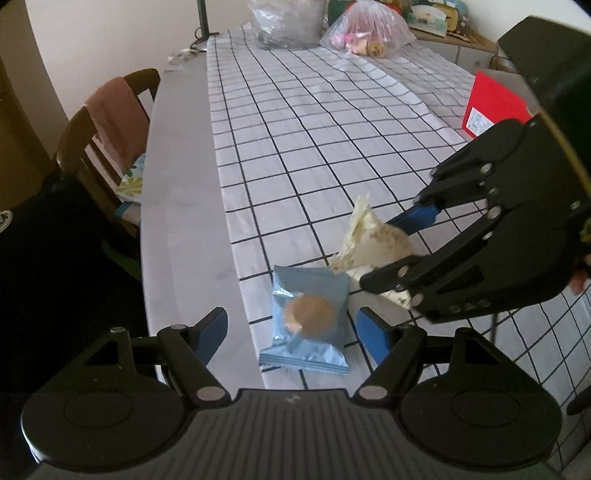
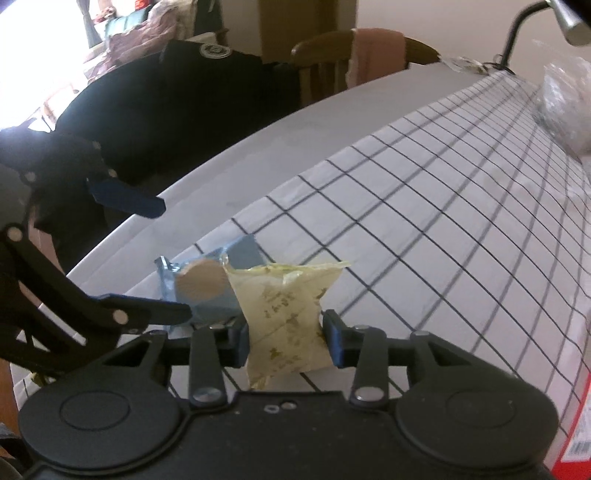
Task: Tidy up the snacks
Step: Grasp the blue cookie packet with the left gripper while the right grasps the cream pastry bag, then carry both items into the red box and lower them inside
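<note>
A pale blue snack packet [image 1: 310, 295] showing a round cake lies near the table's front edge on the checked cloth [image 1: 314, 129]. My left gripper [image 1: 291, 325] is open and straddles it, with neither pad touching. Just right of it sits a cream-yellow snack packet [image 1: 373, 236]. My right gripper [image 1: 391, 251] comes in from the right and is shut on it. In the right wrist view both blue pads of the right gripper [image 2: 286, 339] press the yellow packet [image 2: 288, 306]. Behind it lies the blue packet [image 2: 214, 295], with the left gripper [image 2: 171, 258] around it.
A red box [image 1: 495, 107] stands at the right edge of the cloth. A clear plastic bag [image 1: 284, 22] and a pink bag of items [image 1: 369, 33] sit at the far end. A wooden chair [image 1: 110, 122] with a cloth over it stands left of the bare grey table strip [image 1: 177, 184].
</note>
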`<state>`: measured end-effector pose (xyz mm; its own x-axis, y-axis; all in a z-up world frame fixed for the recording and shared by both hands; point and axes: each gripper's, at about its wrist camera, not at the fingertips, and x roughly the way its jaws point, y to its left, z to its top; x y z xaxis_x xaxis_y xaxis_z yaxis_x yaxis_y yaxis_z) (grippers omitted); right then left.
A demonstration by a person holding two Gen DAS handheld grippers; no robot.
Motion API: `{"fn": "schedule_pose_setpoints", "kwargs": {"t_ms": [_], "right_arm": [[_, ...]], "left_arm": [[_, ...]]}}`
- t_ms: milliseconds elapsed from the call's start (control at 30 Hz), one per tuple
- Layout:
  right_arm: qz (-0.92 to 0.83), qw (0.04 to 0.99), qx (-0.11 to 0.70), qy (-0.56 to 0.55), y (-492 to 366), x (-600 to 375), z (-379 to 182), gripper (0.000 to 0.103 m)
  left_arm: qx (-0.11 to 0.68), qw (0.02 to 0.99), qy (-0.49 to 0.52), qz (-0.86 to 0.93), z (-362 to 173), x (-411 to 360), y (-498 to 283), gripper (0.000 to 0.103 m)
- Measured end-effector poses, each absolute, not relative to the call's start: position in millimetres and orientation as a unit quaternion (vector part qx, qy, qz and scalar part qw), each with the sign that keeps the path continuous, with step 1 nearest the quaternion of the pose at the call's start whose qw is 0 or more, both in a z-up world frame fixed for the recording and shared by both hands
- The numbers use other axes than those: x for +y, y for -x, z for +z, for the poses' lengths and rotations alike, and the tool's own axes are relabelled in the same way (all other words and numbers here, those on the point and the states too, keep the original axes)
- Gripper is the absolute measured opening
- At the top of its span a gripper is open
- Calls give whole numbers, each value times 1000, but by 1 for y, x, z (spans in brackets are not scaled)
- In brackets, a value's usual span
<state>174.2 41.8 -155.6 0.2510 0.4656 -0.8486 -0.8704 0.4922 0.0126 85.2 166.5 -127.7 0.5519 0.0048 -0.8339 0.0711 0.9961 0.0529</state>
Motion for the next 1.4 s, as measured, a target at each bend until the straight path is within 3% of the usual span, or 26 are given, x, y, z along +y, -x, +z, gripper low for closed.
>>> {"fn": "schedule_pose_setpoints", "kwargs": {"t_ms": [333,600,667,1400], "right_arm": [[415,770,435,216,-175,19,-152,37],[404,776,438,206,-173,14,-149,37],[400,778,439,205,-173,13,-148,37],[332,818,449,141,-145,-51,-110,37]], "left_arm": [[490,870,-48,-17,-148,157,-106,77],[503,863,-47,-5,-156,155,-109,59],[503,863,-41,-8,-156,153,-109,48],[482,876,9,26,-104,120,-90,47]]}}
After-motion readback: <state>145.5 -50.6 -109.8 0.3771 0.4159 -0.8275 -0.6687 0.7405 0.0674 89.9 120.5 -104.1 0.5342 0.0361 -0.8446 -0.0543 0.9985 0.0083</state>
